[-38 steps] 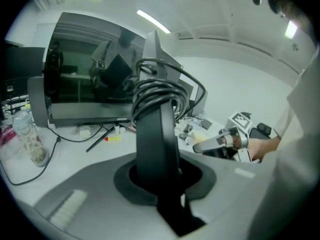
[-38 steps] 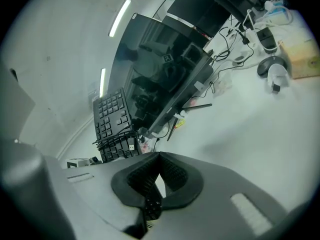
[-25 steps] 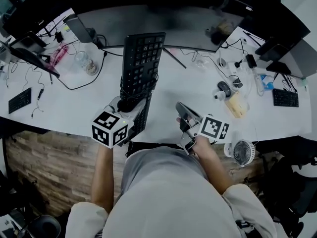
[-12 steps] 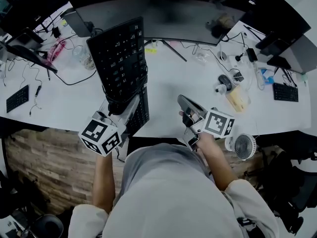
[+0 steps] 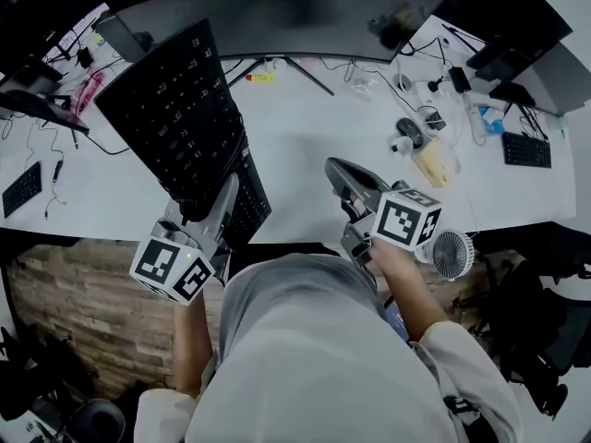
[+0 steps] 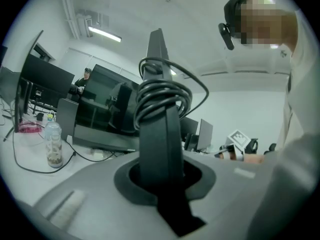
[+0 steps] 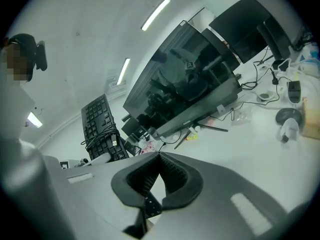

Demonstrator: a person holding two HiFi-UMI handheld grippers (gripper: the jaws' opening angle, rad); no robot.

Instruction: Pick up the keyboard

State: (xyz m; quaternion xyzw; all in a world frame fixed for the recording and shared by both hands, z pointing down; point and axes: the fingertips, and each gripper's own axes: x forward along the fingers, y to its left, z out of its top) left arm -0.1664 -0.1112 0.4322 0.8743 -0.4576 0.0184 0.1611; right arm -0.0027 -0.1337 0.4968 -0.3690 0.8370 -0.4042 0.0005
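Note:
A black keyboard [image 5: 175, 123] is off the white desk [image 5: 305, 146], held up and leaning to the left, with its cable [image 6: 162, 96] coiled around its body. My left gripper [image 5: 199, 212] is shut on the keyboard's near end. In the left gripper view the keyboard [image 6: 160, 134] stands edge-on between the jaws. My right gripper [image 5: 337, 173] hovers over the desk's front edge, to the right of the keyboard; it is shut and holds nothing. In the right gripper view the jaws meet, and the keyboard [image 7: 100, 121] shows at the left.
A wide curved monitor [image 5: 268, 12] spans the back of the desk. A mouse [image 5: 409, 132] and small clutter lie at the right, and a small fan [image 5: 451, 252] sits by the front right edge. Other keyboards lie at the far left [image 5: 20, 187] and far right [image 5: 528, 150].
The left gripper has lifted the keyboard higher and swung it to the left, with its top now leaning further left. The right gripper has shifted only slightly.

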